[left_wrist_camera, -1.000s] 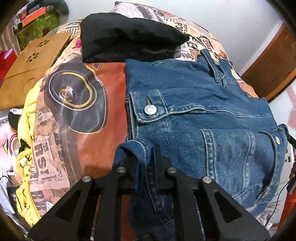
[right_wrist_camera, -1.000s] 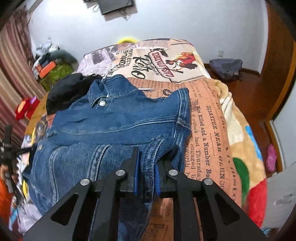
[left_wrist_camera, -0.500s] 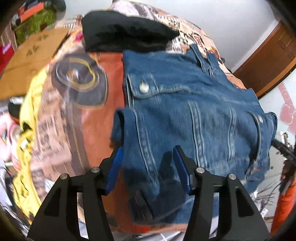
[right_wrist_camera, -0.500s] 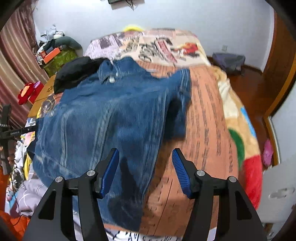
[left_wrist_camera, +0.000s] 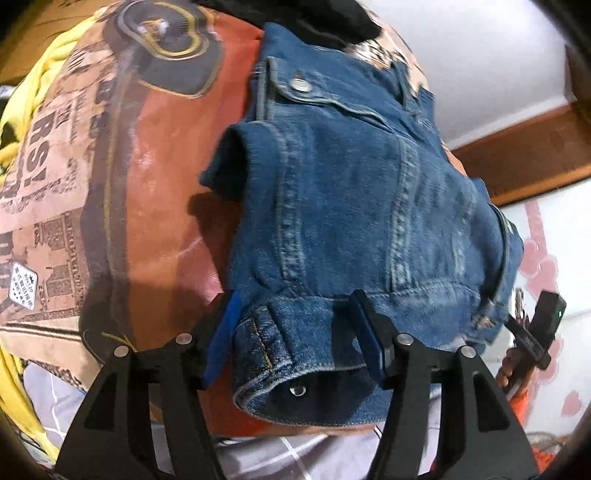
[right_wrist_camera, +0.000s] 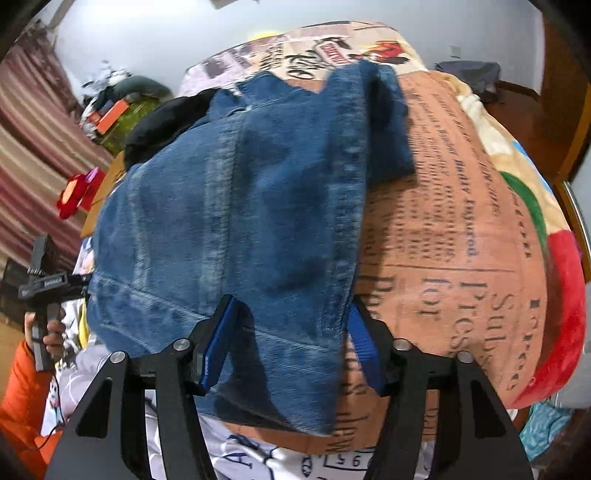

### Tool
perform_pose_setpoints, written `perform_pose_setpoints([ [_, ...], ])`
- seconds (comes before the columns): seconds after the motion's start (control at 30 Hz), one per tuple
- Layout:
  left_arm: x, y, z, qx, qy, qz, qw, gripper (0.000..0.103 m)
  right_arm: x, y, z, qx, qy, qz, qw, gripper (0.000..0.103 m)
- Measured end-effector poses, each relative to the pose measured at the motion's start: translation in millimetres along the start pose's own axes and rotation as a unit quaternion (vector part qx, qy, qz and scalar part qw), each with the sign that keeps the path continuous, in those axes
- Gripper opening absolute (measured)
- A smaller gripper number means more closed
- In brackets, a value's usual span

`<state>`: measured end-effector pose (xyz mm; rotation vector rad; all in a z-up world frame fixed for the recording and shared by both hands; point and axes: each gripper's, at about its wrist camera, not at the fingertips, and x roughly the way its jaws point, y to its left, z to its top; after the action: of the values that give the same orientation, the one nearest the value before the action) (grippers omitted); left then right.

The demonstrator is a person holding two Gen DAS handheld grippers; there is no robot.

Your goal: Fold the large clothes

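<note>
jacket: blue denim jacket (left_wrist_camera: 351, 206), folded into a compact stack, lies flat on the printed orange-brown newspaper-pattern blanket (left_wrist_camera: 140, 192). Near hem hangs toward the blanket's near edge.
jacket detail: cuffed sleeve end with a metal snap (left_wrist_camera: 297, 390) sticks out at the near-left corner of the jacket; a sleeve fold bulges off the jacket's left side, another off its far-right side in the right wrist view (right_wrist_camera: 388, 122).
left gripper: left gripper (left_wrist_camera: 295, 343) has jaws spread wide, straddling the cuff at the jacket's near-left corner. Holds nothing; denim sits between the blue pads (left_wrist_camera: 225, 332) unpinched.
right gripper: right gripper (right_wrist_camera: 291, 350) also wide open, straddling the jacket's near-right hem. Nothing held.
step (judgement): looks like a release after a fold, or a re-grip on the near hem for the next fold. Can't tell which.
how to do it well: if re-gripping, close on the hem band itself, both layers, same depth on each side so the fold line stays square to the jacket. Tuck the loose cuff under first or it'll pop out.
risk: thick denim springs back; press the crease flat before letting go.
beyond jacket: black garment (left_wrist_camera: 332, 18) touching the jacket's far edge; keep the fold off it.
further out: yellow cloth (left_wrist_camera: 44, 66) at the blanket's left edge, clear of the work.
</note>
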<state>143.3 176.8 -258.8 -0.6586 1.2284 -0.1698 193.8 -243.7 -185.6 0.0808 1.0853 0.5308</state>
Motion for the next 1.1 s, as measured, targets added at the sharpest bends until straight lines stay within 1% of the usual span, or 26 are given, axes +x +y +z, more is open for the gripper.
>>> perform_pose_setpoints([
  [0.03, -3, -5, -1, 0.013, -0.002, 0.001, 0.9999, 0.045, -1, 4, -1, -0.010, -0.003, -0.015, 1.000, 0.038],
  [0.07, -9, -13, -1, 0.032, -0.010, 0.006, 0.9994, 0.038, -2, 7, -1, -0.019, -0.007, -0.030, 0.999, 0.023],
  [0.1, -14, -19, -2, 0.045, -0.016, 0.006, 0.9989, 0.029, -4, 9, 0, -0.028, -0.012, -0.037, 0.999, 0.017],
  [0.13, -22, -27, -1, 0.059, -0.028, 0.002, 0.9979, 0.025, -7, 9, 2, -0.029, -0.017, -0.022, 0.999, 0.012],
  [0.17, -29, -32, 0, 0.067, -0.040, -0.002, 0.9969, 0.023, -11, 9, 4, -0.026, -0.019, -0.011, 0.999, 0.012],
  [0.23, -49, -50, 3, 0.087, -0.074, -0.012, 0.9933, 0.017, -18, 15, 10, -0.037, -0.032, -0.012, 0.999, 0.011],
  [0.3, -66, -65, 9, 0.099, -0.100, -0.028, 0.9896, 0.016, -26, 22, 18, -0.049, -0.048, -0.014, 0.998, 0.011],
  [0.37, -87, -81, 16, 0.114, -0.128, -0.042, 0.9843, 0.015, -39, 27, 33, -0.051, -0.073, -0.001, 0.996, 0.010],
  [0.47, -105, -105, 33, 0.135, -0.159, -0.051, 0.9766, 0.015, -55, 32, 52, -0.056, -0.107, 0.009, 0.993, 0.010],
  [0.57, -118, -123, 64, 0.146, -0.189, -0.055, 0.9695, 0.014, -70, 37, 80, -0.064, -0.141, 0.014, 0.988, 0.010],
  [0.63, -125, -124, 86, 0.136, -0.206, -0.056, 0.9675, 0.014, -78, 39, 103, -0.069, -0.167, 0.004, 0.984, 0.010],
  [0.7, -122, -120, 113, 0.119, -0.222, -0.041, 0.9668, 0.014, -79, 35, 125, -0.063, -0.185, -0.010, 0.981, 0.010],
  [0.8, -105, -101, 146, 0.079, -0.224, -0.024, 0.9711, 0.014, -66, 14, 151, -0.031, -0.184, -0.022, 0.982, 0.010],
  [0.87, -85, -85, 163, 0.058, -0.219, 0.001, 0.9741, 0.014, -47, 2, 161, -0.016, -0.170, -0.036, 0.985, 0.010],
  [0.9, -71, -75, 172, 0.049, -0.211, 0.014, 0.9761, 0.015, -34, -5, 165, -0.009, -0.158, -0.042, 0.986, 0.010],
  [1.0, -32, -50, 182, 0.027, -0.173, 0.029, 0.9841, 0.016, 9, -29, 173, 0.024, -0.113, -0.041, 0.992, 0.010],
  [1.07, -1, -40, 187, 0.029, -0.144, 0.063, 0.9872, 0.017, 35, -39, 174, 0.035, -0.089, -0.048, 0.994, 0.010],
  [1.1, 10, -38, 187, 0.033, -0.135, 0.076, 0.9875, 0.017, 41, -43, 174, 0.035, -0.083, -0.054, 0.994, 0.010],
])
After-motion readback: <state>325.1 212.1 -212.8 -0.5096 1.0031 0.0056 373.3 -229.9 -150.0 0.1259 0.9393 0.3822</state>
